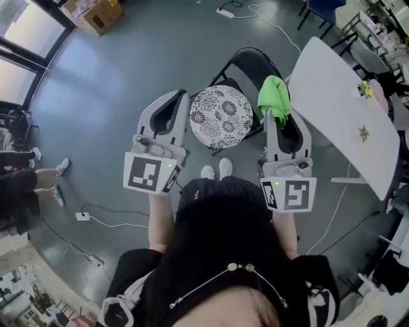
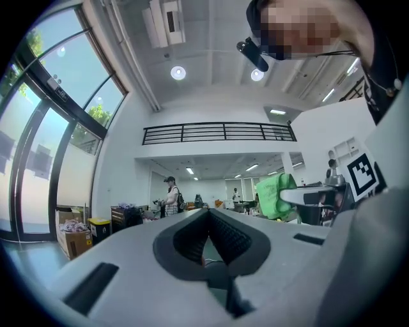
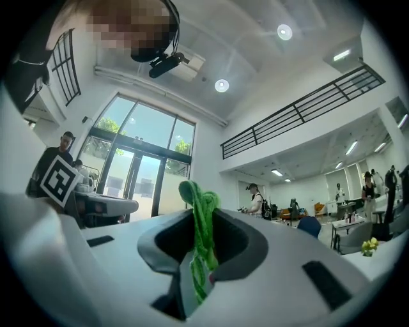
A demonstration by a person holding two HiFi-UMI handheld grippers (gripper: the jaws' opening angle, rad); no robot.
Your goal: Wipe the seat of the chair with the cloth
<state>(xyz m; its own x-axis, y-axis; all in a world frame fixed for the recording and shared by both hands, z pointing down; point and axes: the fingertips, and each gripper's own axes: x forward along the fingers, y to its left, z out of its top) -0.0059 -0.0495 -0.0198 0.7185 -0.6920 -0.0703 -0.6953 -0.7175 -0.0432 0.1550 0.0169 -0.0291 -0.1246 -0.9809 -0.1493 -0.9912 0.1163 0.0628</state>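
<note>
The person stands just before the chair, whose round patterned seat [image 1: 221, 118] lies between the two grippers in the head view, with the dark backrest [image 1: 254, 62] beyond it. The right gripper [image 1: 277, 114] has its jaws closed on the green cloth [image 1: 273, 94]. In the right gripper view the cloth [image 3: 203, 233] is pinched between the dark pads [image 3: 233, 246], with a bunch sticking up past the tips and a strand hanging down behind them. The cloth is held just to the right of the seat and does not touch it. It is close to the edge of the white bench [image 1: 339, 108].

The left gripper [image 1: 171, 102] hangs over the floor [image 1: 115, 96] at the seat's left. In its own view the left gripper [image 2: 209, 212] shows its jaws meeting at the tips with nothing between them.

An open cardboard box [image 1: 96, 14] sits on the floor far off; what it holds cannot be made out.
</note>
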